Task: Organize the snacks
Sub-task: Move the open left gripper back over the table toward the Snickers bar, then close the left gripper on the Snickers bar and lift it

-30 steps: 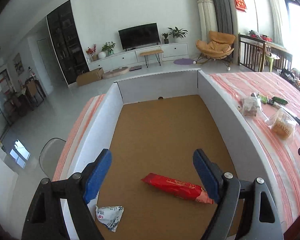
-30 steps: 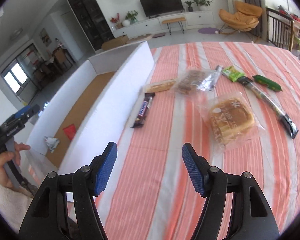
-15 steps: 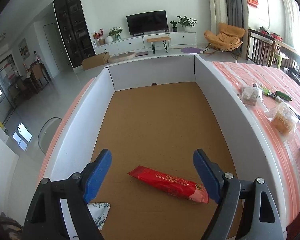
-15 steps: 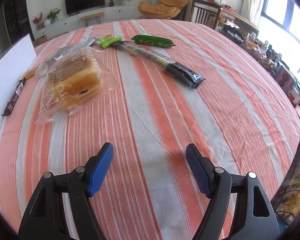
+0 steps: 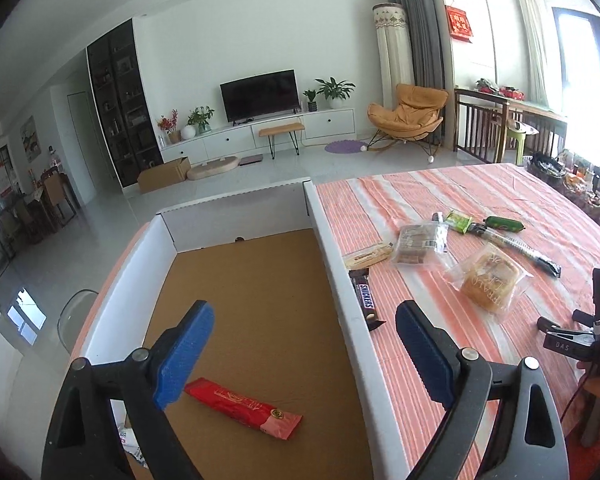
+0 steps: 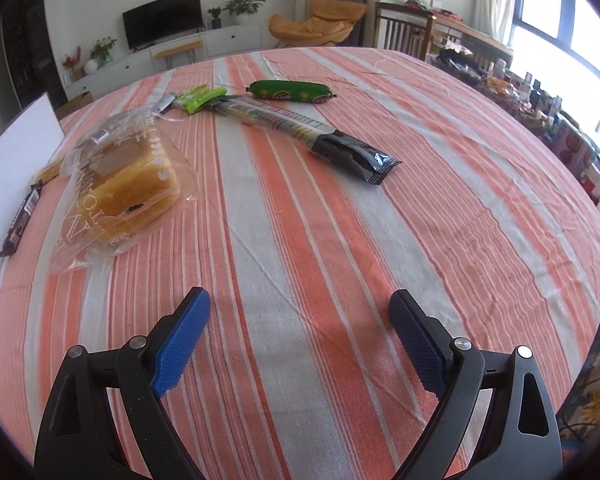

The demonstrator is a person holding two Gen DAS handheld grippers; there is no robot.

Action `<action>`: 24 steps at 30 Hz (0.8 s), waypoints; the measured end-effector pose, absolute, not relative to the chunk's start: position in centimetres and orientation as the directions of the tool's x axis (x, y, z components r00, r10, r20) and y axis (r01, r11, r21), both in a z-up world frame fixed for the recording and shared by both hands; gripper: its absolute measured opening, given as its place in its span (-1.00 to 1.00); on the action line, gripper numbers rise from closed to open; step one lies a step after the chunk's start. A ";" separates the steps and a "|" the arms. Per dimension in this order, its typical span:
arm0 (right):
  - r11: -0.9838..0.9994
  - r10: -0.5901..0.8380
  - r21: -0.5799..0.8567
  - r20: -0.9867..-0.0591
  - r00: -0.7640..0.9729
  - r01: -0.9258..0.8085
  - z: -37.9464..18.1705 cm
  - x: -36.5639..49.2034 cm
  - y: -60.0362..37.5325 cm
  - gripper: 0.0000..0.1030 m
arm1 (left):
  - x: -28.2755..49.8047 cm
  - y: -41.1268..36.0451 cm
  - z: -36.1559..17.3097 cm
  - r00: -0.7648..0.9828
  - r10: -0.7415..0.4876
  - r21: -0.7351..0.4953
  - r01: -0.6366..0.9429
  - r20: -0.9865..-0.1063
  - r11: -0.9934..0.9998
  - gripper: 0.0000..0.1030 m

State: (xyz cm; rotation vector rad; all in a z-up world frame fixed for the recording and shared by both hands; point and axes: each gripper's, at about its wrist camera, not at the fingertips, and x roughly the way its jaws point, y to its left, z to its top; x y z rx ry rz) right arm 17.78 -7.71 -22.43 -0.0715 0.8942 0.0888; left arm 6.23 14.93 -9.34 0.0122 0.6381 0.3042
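My left gripper (image 5: 300, 344) hangs over the near end of the big box (image 5: 342, 300). Its blue fingers are spread wide and hold nothing. The box has white walls and a brown cardboard floor. A red snack pack (image 5: 244, 408) lies flat on that floor, near me, just under the left finger. A small white wrapper (image 5: 130, 442) peeks out in the near left corner, mostly hidden by the gripper.

My right gripper (image 6: 300, 340) is over the striped tablecloth (image 6: 440, 208), which is orange and grey. Its fingers are spread wide too, with only bare cloth between them.

The other snacks sit on the cloth to the right of the box. A Snickers bar (image 5: 365, 300) lies right beside the box wall; I cannot tell if it touches. A little farther is a thin pale bar (image 5: 367, 255) in a clear wrap. A bag of brown cakes (image 5: 420, 243) is next to that. A bag of toast bread (image 6: 116, 184) lies near the middle, to the left of my right gripper. Farther away are a long dark stick pack (image 6: 300, 132), a light green pack (image 6: 200, 98) and a green sausage (image 6: 292, 91). The light green pack touches the far end of the long stick pack. The sausage is just beside them.
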 end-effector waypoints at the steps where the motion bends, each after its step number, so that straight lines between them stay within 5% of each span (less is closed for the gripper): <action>1: 0.994 0.047 -0.025 -0.781 0.623 -0.107 -22.4 17.8 -7.7 0.81 | 6.7 14.3 -9.2 0.763 0.248 0.087 -0.246 -0.596 0.965 0.80; 6: 0.994 0.047 -0.025 -0.781 0.623 -0.107 -22.4 17.8 -7.6 0.81 | 9.6 10.6 -9.3 0.742 0.074 0.008 -0.093 -0.667 0.996 0.80; 11: 0.994 0.047 -0.025 -0.781 0.623 -0.107 -22.4 17.8 -7.7 0.81 | 16.6 9.3 -9.5 0.618 -0.184 -0.217 0.023 -0.764 0.976 0.80; 20: 0.994 0.048 -0.025 -0.781 0.623 -0.108 -22.4 17.7 -7.6 0.81 | 25.5 10.0 -16.8 0.462 -0.076 -0.152 -0.129 -0.884 0.980 0.78; 24: 0.994 0.048 -0.025 -0.781 0.623 -0.107 -22.4 17.7 -7.6 0.81 | 25.9 11.4 -19.7 0.446 -0.017 -0.121 -0.205 -0.895 0.971 0.62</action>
